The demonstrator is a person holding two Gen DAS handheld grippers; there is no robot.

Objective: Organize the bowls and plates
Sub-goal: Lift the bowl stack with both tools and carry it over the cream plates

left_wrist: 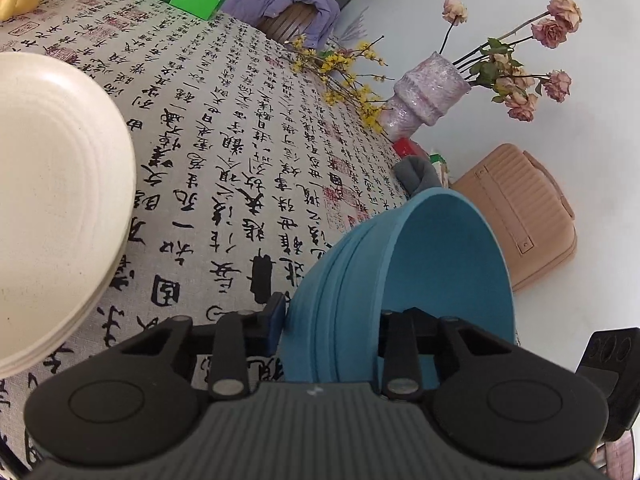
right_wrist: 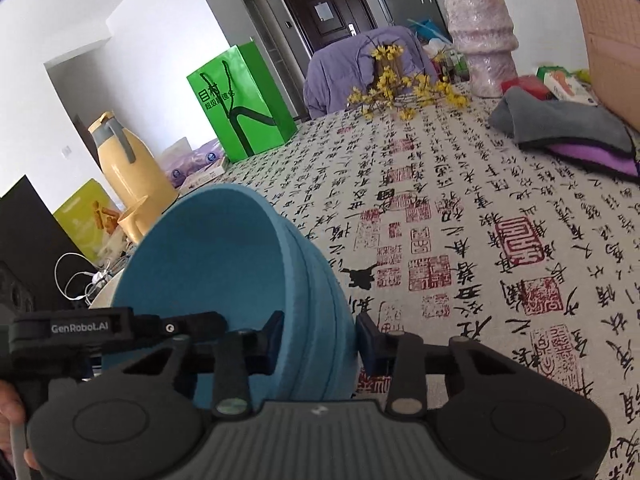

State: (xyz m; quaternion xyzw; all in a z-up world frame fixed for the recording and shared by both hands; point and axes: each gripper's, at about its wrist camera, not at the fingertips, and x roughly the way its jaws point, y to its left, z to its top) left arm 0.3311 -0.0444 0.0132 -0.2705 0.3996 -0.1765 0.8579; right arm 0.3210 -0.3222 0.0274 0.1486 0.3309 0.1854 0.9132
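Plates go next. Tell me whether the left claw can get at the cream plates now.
Probably not yet: the left claw is clamped on the blue bowls. The cream plates lie beside it, nothing between.

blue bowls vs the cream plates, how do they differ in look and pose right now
The blue bowls are deep and tipped on edge, with gripper fingers on both sides of their walls; the cream plates are shallow, stacked flat on the tablecloth and untouched. The bowls are matte blue, the plates speckled cream with ringed grooves. Both are nested stacks.
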